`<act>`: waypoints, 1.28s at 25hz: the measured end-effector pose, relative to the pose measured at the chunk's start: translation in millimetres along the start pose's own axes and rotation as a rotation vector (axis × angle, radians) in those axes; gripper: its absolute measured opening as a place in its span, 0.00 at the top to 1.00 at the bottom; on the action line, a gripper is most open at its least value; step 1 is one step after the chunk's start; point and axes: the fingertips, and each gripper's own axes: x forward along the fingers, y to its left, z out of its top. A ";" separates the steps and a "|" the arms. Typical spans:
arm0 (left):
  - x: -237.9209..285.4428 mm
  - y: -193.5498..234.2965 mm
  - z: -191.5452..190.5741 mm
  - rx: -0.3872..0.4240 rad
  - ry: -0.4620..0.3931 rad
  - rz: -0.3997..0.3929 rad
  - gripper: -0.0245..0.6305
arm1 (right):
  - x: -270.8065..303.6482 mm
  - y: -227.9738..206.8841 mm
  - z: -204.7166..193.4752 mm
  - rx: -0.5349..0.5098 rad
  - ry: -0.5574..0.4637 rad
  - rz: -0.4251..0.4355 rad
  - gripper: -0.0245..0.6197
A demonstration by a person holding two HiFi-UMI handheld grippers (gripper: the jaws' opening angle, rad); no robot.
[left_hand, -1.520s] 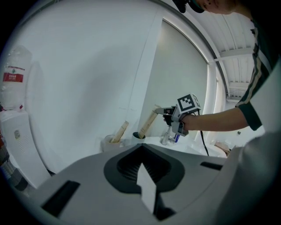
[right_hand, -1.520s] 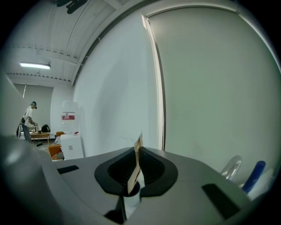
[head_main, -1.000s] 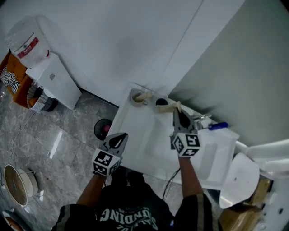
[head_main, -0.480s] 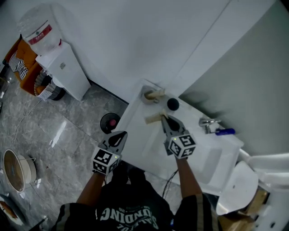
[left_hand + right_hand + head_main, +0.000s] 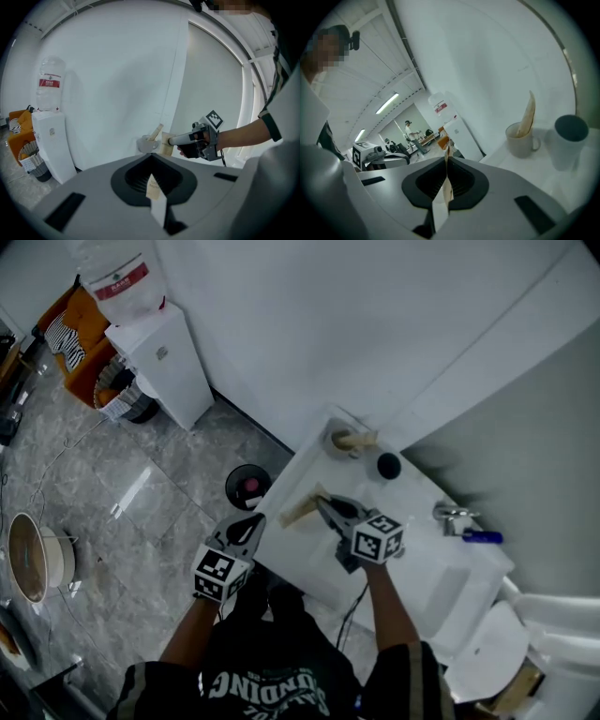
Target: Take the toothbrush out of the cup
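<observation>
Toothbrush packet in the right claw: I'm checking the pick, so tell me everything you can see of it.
The toothbrush packet is a long, flat, beige sleeve, paper by its look; the brush inside is hidden. The right claw is shut on one end, and the rest juts past its tips, roughly level, over the white counter; contact with the counter cannot be told. It is out of the white cup, which holds another beige packet.

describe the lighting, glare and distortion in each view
Head view: dim and bluish, with a glare streak on the floor tiles. Left gripper view: fisheye with a black rim and bowed wall lines; the printed slip between its jaws looks soft. Right gripper view: same fisheye; the cup is fairly sharp, the wrapped toothbrush in the jaws blurs.
</observation>
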 end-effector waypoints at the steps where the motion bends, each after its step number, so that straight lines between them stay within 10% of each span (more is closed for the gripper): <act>1: -1.7 1.6 -1.4 -0.006 0.002 0.005 0.96 | 5.8 0.5 -4.9 0.027 0.023 0.022 0.96; 8: -15.9 19.0 -14.3 -0.043 0.019 0.060 0.96 | 41.5 -9.2 -40.1 0.171 0.145 0.078 0.96; 26: -24.2 48.8 -29.0 -0.070 0.051 0.123 0.96 | 90.3 -87.1 -91.3 0.120 0.281 -0.246 0.95; 32: -20.6 47.0 -29.8 -0.080 0.069 0.107 0.96 | 92.1 -99.0 -103.7 0.129 0.311 -0.313 0.80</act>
